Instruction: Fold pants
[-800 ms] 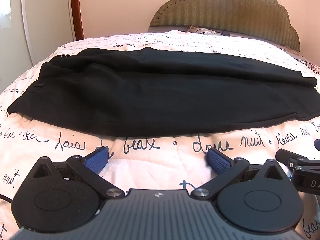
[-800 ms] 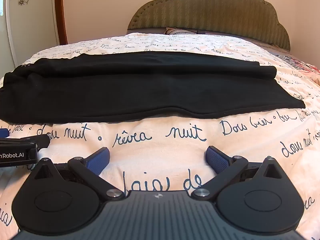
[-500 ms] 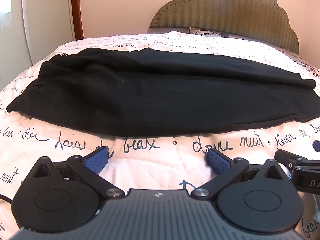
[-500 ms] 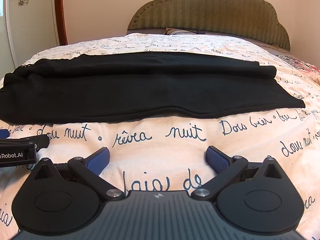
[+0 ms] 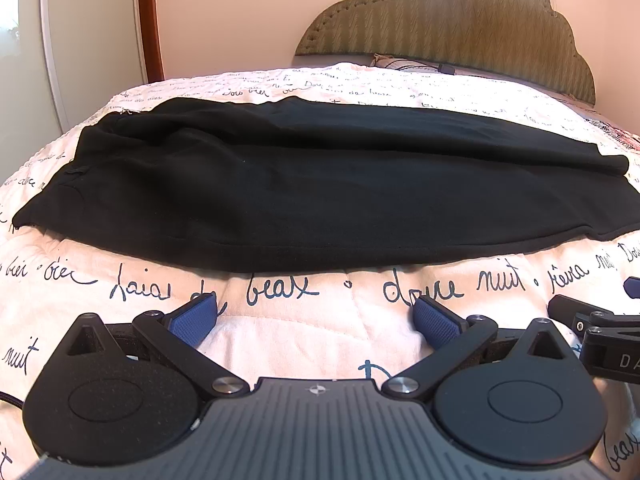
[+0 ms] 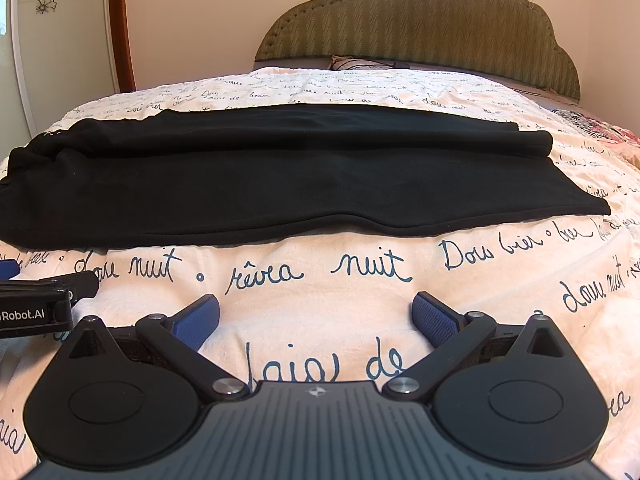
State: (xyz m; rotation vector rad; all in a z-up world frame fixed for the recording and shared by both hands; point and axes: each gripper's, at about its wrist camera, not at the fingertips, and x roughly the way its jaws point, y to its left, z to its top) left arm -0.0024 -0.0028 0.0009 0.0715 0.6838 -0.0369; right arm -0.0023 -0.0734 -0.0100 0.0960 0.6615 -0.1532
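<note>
Hovering short of the pants point(image 5: 312, 184), we have both tools tilted down over the bedspread point(image 5: 360, 312), nothing between their pads. Left gripper point(image 5: 314, 318): jaws spread as wide as they go, empty. Right gripper point(image 6: 316, 316): same, wide apart and empty, just beside the left one, whose side shows at the right gripper's left.

Step in hand, as we judge it: the approach before the first grasp. The pants lie ahead of both grippers, stretched crosswise, already doubled leg over leg by the look of it. The waist end sits ahead and to the left of the left gripper, the cuff end point(image 6: 576, 200) ahead and to the right of the right gripper. The near edge lies a strip of bare quilt beyond our fingertips.

Next move likely calls for reaching forward to an end or the near hem, pinching both layers, then carrying one end over the other.

Materials: black, matte, soft knit, thick rolled fold along the far edge, slight wave in the near hem. Quilt is pale, puffy, printed with dark script. Beyond stands a scalloped, ribbed olive headboard point(image 6: 420, 16).
</note>
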